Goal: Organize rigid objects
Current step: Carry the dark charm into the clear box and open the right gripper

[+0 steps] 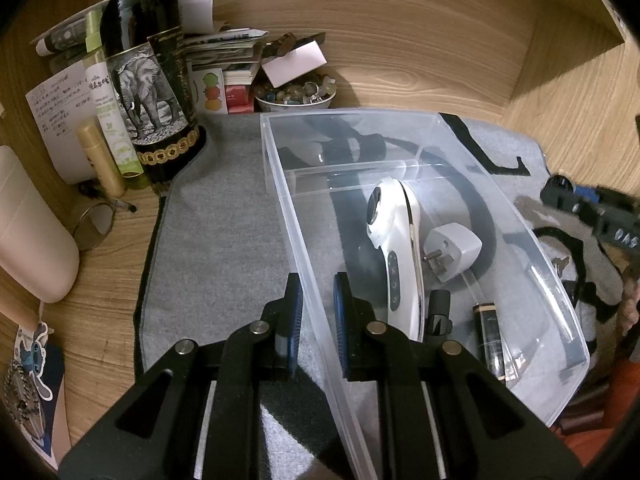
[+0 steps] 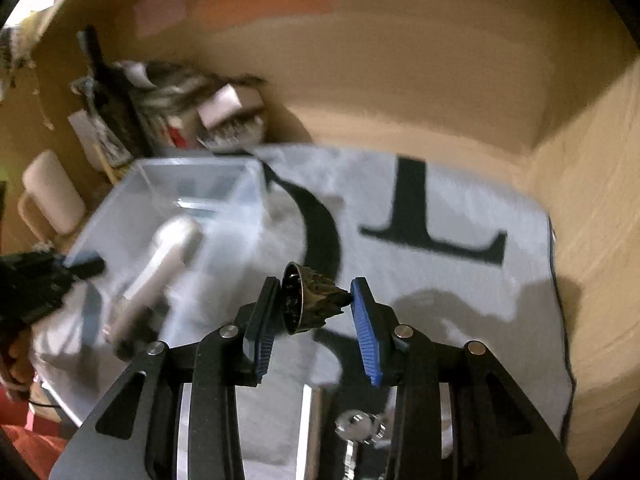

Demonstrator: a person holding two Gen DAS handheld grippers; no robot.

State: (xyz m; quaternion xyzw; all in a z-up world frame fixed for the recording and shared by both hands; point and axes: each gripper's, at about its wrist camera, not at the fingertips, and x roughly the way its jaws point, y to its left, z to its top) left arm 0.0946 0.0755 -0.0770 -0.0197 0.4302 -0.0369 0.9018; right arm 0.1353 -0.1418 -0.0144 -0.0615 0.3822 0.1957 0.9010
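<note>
Right gripper point(image 2: 316, 312) is clamping a small bell point(image 2: 308, 300) between its pads; left gripper point(image 1: 316, 320) is pinching the bin point(image 1: 280, 184) wall; a loose hold could be dropping the bell.

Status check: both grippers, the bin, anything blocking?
Left gripper clamped on clear bin wall. Right gripper shut on small bronze bell, clear of the mat. White handheld device and plug already binned. Path looks clear.
</note>
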